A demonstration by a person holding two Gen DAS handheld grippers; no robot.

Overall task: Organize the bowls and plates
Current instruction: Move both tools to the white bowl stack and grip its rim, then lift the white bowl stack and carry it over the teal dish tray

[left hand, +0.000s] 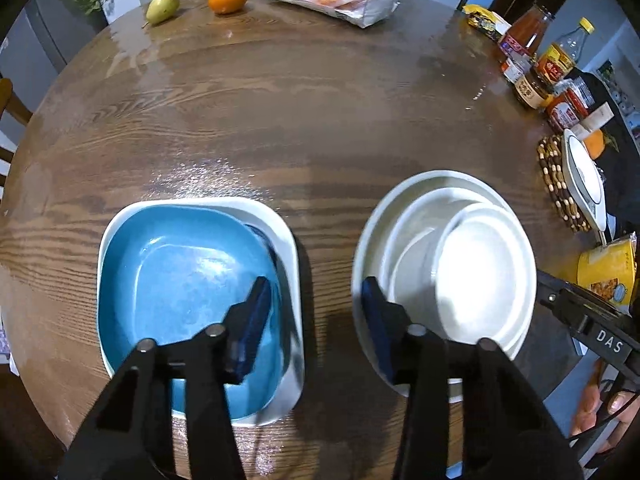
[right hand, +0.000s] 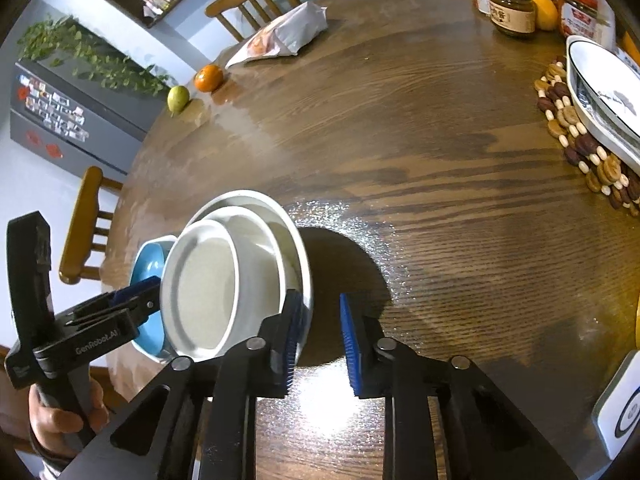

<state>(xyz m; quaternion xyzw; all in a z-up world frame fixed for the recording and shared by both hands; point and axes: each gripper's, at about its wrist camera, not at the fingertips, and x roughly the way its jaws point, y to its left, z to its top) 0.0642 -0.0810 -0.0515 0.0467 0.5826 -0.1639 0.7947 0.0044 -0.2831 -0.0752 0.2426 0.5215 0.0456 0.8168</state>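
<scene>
White round ceramic bowls [left hand: 460, 272] sit nested beside the blue square plate [left hand: 188, 280]; both grippers' jaws spread, empty; next, probably squaring stacks.

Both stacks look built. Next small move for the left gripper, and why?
Probably lift the left gripper clear. Its open fingers straddle the gap between the blue dish nested in the white square dish and the round white stack, gripping neither. The right gripper is open too, beside the stack.
</scene>
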